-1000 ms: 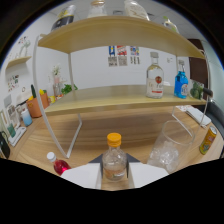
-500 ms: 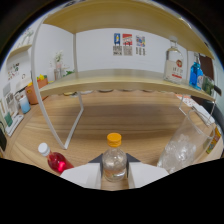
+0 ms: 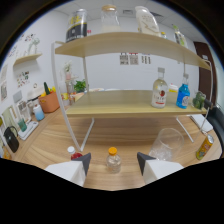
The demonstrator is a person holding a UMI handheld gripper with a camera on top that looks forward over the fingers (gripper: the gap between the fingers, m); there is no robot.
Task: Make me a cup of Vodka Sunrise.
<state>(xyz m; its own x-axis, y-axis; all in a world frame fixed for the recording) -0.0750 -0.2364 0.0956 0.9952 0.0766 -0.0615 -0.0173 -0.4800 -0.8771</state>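
Between the fingers: small bottle with an orange cap, upright on the wooden table, clear gap at each side.
Gripper: fingers spread wide, gripping nothing; half a second ago the bottle sat close in between them, so they have parted and drawn back from it.
Bottle position: now just ahead of the fingertips (earlier it filled the space between the pads).
Red-filled bottle: white cap, lying low just beside the left finger; earlier it showed further out to the left.
Clear glass: standing on the table ahead of the right finger, apart from the orange-capped bottle.
Yellow can: on the table beyond the glass, to the right.
Shelf rack: two wooden levels on white legs; more of the upper level shows than before.
Lower level: clear bottle with red label, blue bottle beside it.
Upper level: dark can and glass vessels.
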